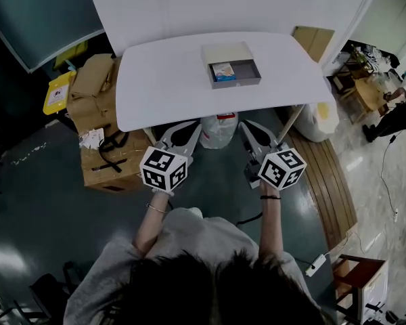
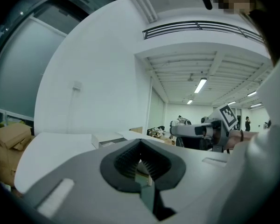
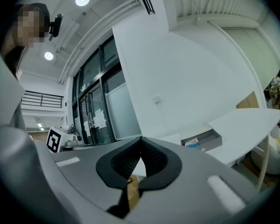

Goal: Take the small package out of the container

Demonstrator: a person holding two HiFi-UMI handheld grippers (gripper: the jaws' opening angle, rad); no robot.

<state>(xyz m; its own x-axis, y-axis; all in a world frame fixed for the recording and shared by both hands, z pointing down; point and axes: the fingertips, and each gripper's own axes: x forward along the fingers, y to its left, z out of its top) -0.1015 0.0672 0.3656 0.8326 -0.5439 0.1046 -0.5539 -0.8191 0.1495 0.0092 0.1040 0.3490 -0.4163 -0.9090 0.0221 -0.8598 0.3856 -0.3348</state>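
An open grey container (image 1: 234, 72) stands on the far middle of the white table (image 1: 155, 87), with a beige box top (image 1: 226, 51) behind it. The small blue and white package (image 1: 223, 72) lies in the container's left part. Both grippers hang below the table's near edge, short of the container. The left gripper (image 1: 195, 126) is shut with nothing in it, and so is the right gripper (image 1: 246, 124). In the left gripper view, the left gripper (image 2: 140, 142) points at the container (image 2: 106, 139). In the right gripper view, the right gripper (image 3: 141, 140) shows the container (image 3: 203, 139) and the package (image 3: 192, 143) to its right.
Cardboard boxes (image 1: 98, 120) are stacked left of the table, beside a yellow item (image 1: 57, 90). A white plastic bag (image 1: 218, 131) sits under the table and another white bag (image 1: 323, 119) at its right end. Wooden furniture (image 1: 362, 93) stands far right.
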